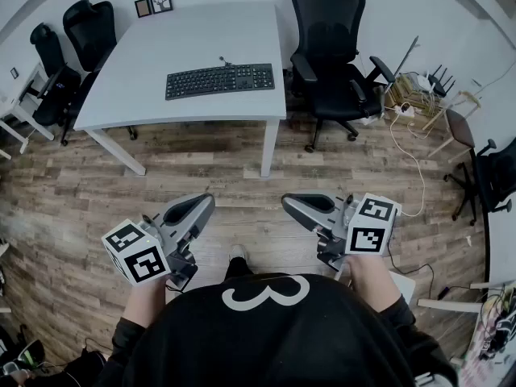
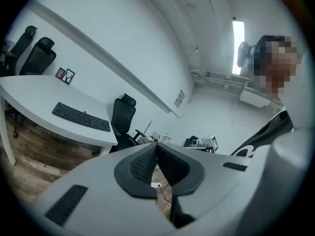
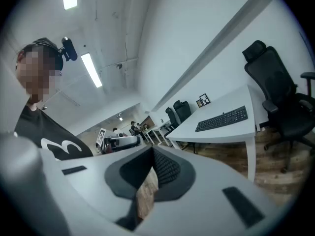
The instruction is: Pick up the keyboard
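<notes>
1. Both pairs of jaws are pressed together with nothing between them. The left gripper (image 1: 201,205) and right gripper (image 1: 292,205) sit near the person's body, over the wooden floor (image 1: 97,200).
2. The keyboard (image 1: 219,81) lies flat on the far white table (image 1: 137,71), well apart from both grippers.
3. The step in hand looks like the approach: walk to the table's near edge and spread the jaws before arriving.
4. Take one short end in each gripper so the keyboard lifts level, and mind what looks like its cable (image 1: 225,61) at the far edge.
</notes>
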